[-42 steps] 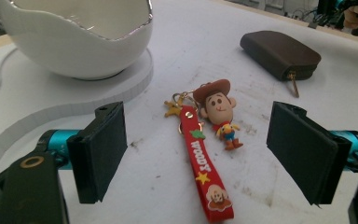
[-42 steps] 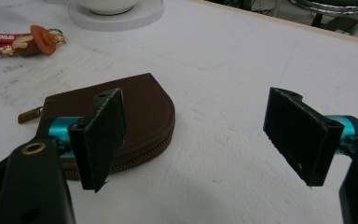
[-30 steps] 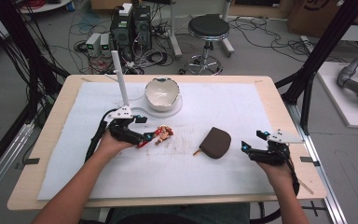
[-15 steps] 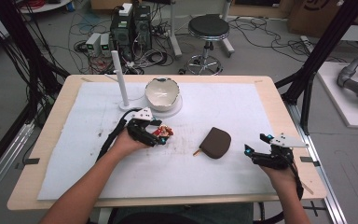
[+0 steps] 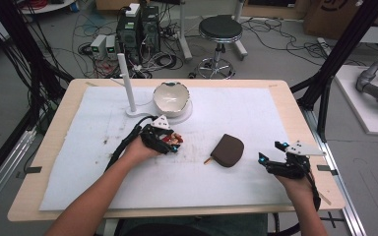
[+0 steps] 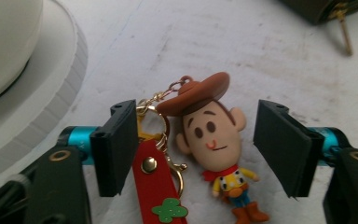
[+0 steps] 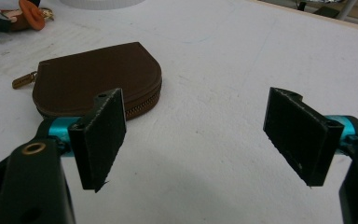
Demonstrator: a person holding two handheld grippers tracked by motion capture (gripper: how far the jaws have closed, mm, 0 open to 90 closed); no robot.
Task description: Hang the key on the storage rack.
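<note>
A cowboy-figure keychain [image 6: 214, 135] with a red strap [image 6: 156, 182] and gold ring lies on the white mat. My left gripper [image 6: 196, 149] straddles it and its jaws have just been closing. The left pad is at the ring and strap, while the right pad stands clear of the figure, so the gripper is still open. From above, the left gripper [image 5: 172, 142] covers most of the keychain [image 5: 177, 139]. A brown zip pouch [image 5: 228, 150] lies mid-table. My right gripper [image 5: 269, 151] rests open to its right, with the pouch [image 7: 98, 77] just beyond its left jaw.
A white bowl [image 5: 171, 97] sits on a round white base [image 5: 184, 115] behind the left gripper, next to a white upright post [image 5: 126, 81]. The bowl [image 6: 4, 42] and base [image 6: 51, 93] are close at the left gripper's upper left. Table edges lie near the right hand.
My left hand moved right and slightly down onto the keychain, and its jaws now stand on either side of it, narrower than before. The right hand and pouch stayed put.
</note>
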